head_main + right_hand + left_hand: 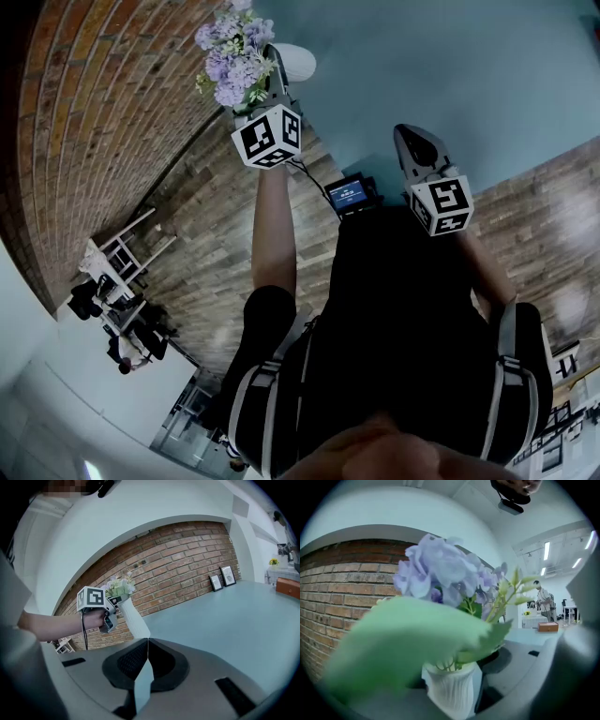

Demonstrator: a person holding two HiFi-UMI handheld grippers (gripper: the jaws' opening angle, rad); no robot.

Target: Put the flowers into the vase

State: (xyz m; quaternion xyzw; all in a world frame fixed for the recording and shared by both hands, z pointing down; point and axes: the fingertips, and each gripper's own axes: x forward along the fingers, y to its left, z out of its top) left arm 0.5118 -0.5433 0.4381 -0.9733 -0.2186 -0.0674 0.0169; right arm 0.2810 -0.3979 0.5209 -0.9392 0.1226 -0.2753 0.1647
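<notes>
Pale purple flowers (440, 569) on green stems stand in a white ribbed vase (452, 693). The vase sits between the parted jaws of the left hand-held gripper (454, 681), with a dark gap beside the right-hand pad. A large blurred green leaf (403, 639) covers the lower left before a brick wall (337, 592), and a pale surface (534, 637) runs towards a distant person (543, 603).

Lilac flowers (440, 571) with green leaves stand with their stems in a white ribbed vase (452, 688), upright on the pale bench (225, 616).
</notes>
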